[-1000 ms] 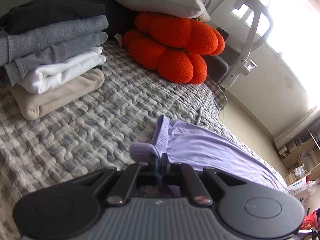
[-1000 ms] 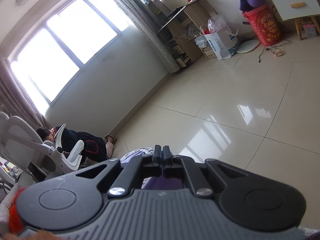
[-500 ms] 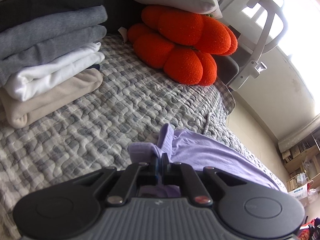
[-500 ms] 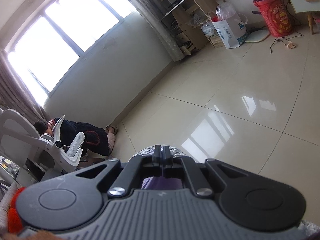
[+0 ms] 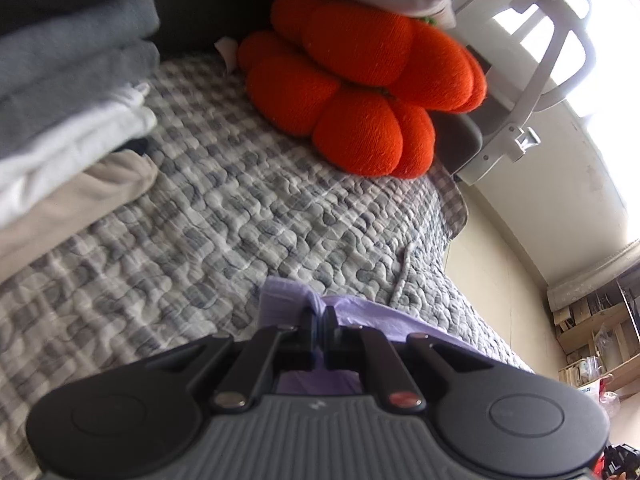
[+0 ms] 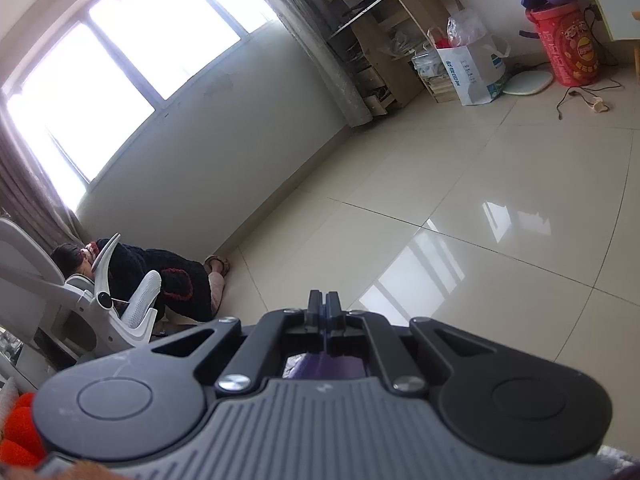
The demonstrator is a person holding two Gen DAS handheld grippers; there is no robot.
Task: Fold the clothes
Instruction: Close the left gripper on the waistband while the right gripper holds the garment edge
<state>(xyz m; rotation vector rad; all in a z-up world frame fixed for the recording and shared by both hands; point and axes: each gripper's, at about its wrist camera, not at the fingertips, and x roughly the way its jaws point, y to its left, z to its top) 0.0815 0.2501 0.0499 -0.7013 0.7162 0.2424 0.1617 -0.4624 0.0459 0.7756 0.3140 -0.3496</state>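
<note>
left wrist view: the left tool [image 5: 319, 316] is clenched on a bunched corner of the lilac garment [image 5: 380, 316], lifted just above the quilted bed [image 5: 240, 216], probably to carry that edge over for a fold. the cloth's long axis trails from the pinch toward the right, along the bed's edge. a stack of folded clothes [image 5: 68, 92] sits well apart, far left.

right wrist view: the right tool [image 6: 324, 306] points out over the floor [image 6: 480, 208], fingers pressed together; purple cloth [image 6: 324, 366] shows just behind them, seemingly pinched.
</note>
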